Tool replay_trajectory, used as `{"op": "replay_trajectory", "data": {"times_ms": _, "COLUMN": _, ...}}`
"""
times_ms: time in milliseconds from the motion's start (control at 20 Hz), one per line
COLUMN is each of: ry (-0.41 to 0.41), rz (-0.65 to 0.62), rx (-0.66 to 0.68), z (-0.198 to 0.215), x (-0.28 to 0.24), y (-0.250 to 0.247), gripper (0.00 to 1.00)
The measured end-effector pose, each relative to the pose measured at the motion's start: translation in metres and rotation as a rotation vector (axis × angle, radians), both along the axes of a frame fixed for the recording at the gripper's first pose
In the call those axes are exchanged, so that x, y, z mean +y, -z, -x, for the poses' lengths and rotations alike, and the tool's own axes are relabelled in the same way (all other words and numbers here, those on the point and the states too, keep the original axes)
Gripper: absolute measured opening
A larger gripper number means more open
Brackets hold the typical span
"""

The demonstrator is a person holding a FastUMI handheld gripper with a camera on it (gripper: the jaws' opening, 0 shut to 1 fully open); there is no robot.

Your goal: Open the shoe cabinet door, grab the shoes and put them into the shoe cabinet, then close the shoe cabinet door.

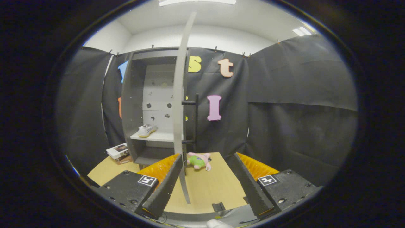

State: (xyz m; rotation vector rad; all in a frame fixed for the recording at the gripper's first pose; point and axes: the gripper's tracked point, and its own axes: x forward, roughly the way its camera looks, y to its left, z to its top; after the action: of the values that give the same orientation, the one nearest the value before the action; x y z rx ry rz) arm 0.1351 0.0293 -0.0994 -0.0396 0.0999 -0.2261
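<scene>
gripper view looks forward along the gripper (pixel 205 180), whose two fingers are spread wide with nothing held between them. just inside the left finger (pixel 164 186) runs the thin edge of the shoe cabinet door (pixel 179 104), seen edge-on and swung open toward the camera; whether the finger touches that edge or sits just beside it i cannot tell. the right finger (pixel 250 186) is well apart from the door. between the fingers lies the bare wooden table (pixel 208 186).

just beyond the fingertips, on the table, a small pink and green plush toy (pixel 199 161) lies near the foot of the door. the door's dark bar handle (pixel 193 118) shows on its far side. behind the door stands the grey shoe cabinet (pixel 139 104), open, and one white shoe (pixel 147 130) rests on its pale shelf (pixel 156 136). a stack of books (pixel 118 152) sits on the table to the left of the cabinet base.

as a judgement: the opening step looks done, and a shoe is already inside. i see no other shoe on the table, so placing appears finished or nearly so. what remains is closing the door, and the gripper sitting at the door's edge fits the start of that push.
</scene>
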Motion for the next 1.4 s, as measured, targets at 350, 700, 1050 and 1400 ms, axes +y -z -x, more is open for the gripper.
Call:
{"op": "replay_trajectory", "data": {"times_ms": 350, "ry": -0.100, "rz": -0.050, "rx": 0.072, "z": 0.008, "x": 0.041, "y": 0.033, "gripper": 1.00}}
{"op": "replay_trajectory", "data": {"times_ms": 700, "ry": -0.251, "rz": -0.098, "rx": 0.223, "z": 0.008, "x": 0.093, "y": 0.093, "gripper": 1.00}}
{"op": "replay_trajectory", "data": {"times_ms": 1050, "ry": -0.319, "rz": -0.118, "rx": 0.388, "z": 0.001, "x": 0.121, "y": 0.152, "gripper": 1.00}}
{"op": "replay_trajectory", "data": {"times_ms": 1400, "ry": -0.277, "rz": -0.122, "rx": 0.547, "z": -0.007, "x": 0.124, "y": 0.196, "gripper": 1.00}}
